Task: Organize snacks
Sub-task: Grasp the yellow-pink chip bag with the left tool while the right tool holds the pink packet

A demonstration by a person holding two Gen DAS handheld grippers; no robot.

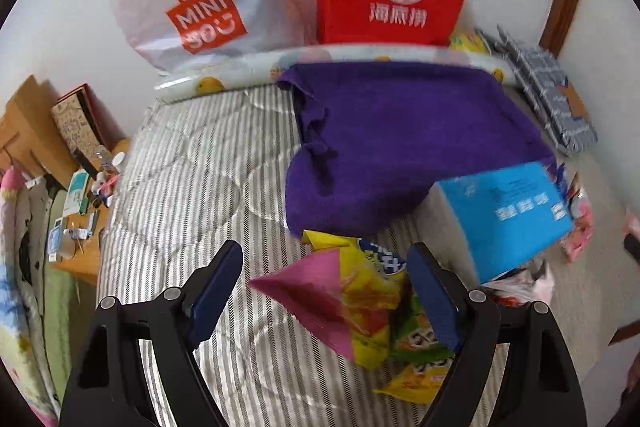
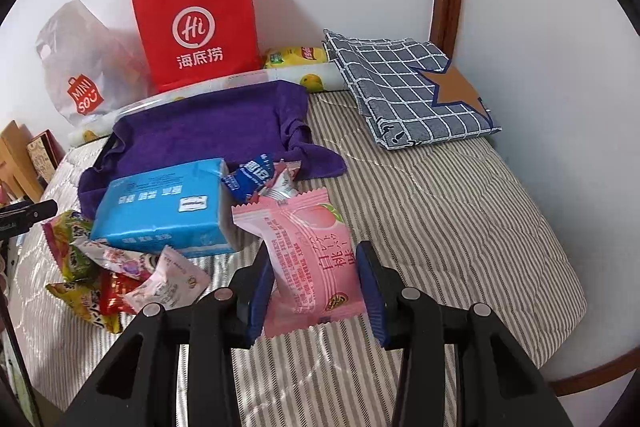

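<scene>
Striped bedding [image 2: 440, 195] holds a red "Hi" paper bag [image 2: 196, 27] and white MINISO bag [image 2: 80, 75]. Right gripper [image 2: 316, 283] clamps a pink peach snack packet [image 2: 312, 259]. Left gripper [image 1: 324, 299] gapes over a yellow-and-pink snack bag [image 1: 352, 303].

Glossy plastic pink snack packet [image 2: 312, 259], matt red paper bag [image 2: 196, 27], fuzzy purple cloth [image 2: 208, 131] on a quilted striped bedcover [image 2: 460, 195].

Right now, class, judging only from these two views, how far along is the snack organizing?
Early on. Done: nothing looks sorted; the purple cloth tray holds no snacks. In hand: the right gripper clamps the pink peach packet; the left gripper stands open over a yellow snack bag. Left: the loose wrappers beside the blue tissue pack.
</scene>
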